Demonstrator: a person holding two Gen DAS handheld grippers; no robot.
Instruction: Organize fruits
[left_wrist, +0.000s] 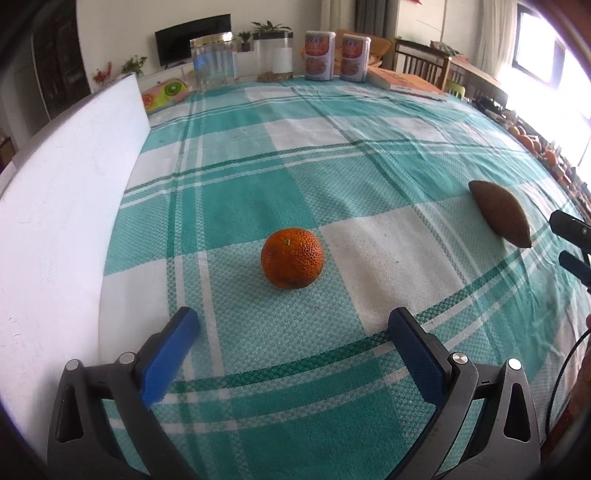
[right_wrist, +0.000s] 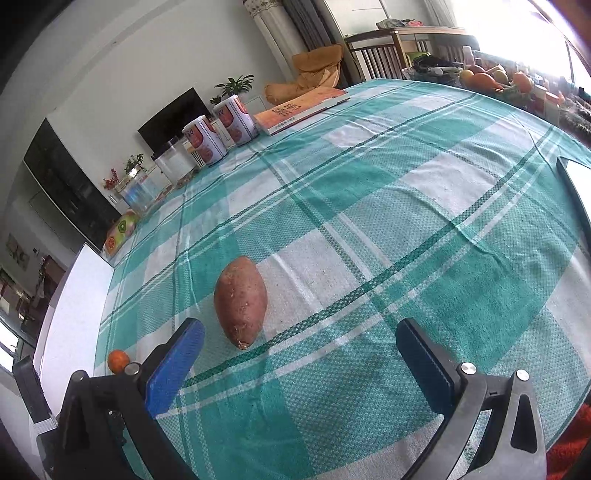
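Tablecloth: we see a teal-and-white checked cloth (left_wrist: 332, 155) covering the whole table, a little wrinkled.
White board: we find a large white board (left_wrist: 55, 206) lying along the table's left edge, just beside the orange's side of the cloth.
Left gripper: our left gripper (left_wrist: 291, 328) stands with its blue-padded jaws spread wide and empty, low over the cloth, the orange just ahead between the finger lines.
Right gripper: our right gripper (right_wrist: 301, 338) is likewise spread wide and holds nothing; the sweet potato lies just ahead of its left finger.
Back row: we count a glass jar (left_wrist: 214, 61), a clear container (left_wrist: 275, 55) and two printed cans (left_wrist: 319, 55) along the far edge, with a book (left_wrist: 406, 83) near them.
Sweet potato: the sweet potato (right_wrist: 241, 301) rests on a white square, well apart from the orange.
Orange: the orange (left_wrist: 292, 257) sits upright on the cloth, stem dimple up, touching neither gripper.
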